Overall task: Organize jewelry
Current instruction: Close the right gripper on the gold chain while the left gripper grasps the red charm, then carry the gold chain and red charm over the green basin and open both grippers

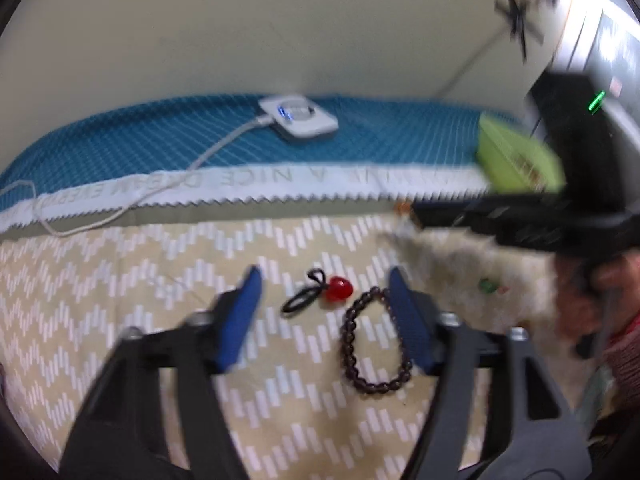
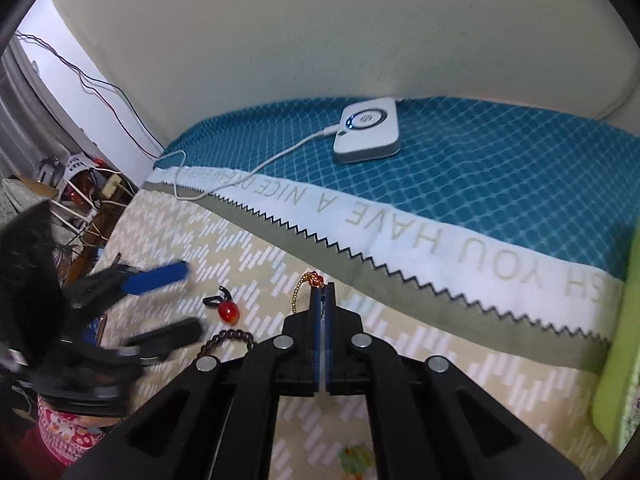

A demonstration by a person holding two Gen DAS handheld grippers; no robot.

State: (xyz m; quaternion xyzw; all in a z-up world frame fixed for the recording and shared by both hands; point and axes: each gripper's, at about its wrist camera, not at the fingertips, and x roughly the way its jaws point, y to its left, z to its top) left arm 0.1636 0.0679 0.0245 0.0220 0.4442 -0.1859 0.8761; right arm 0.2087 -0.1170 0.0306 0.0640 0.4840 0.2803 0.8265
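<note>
Below, my left gripper (image 1: 324, 288) stands part-open over the bead bracelet (image 1: 374, 344), gripping nothing; my right gripper (image 2: 325, 292) pinches a gold chain (image 2: 298, 290).

Your right gripper (image 1: 472, 216) smears into blur in the left wrist view. From the right wrist, its arms hide most of the dark bead bracelet (image 2: 230, 338), and the gold chain (image 2: 298, 292) runs behind its fingers.

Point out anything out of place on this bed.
A white charging device with a trailing cable sits on the blue blanket, unrelated to jewelry. The bead bracelet and red-bead hair tie lie loose on the sheet.
</note>
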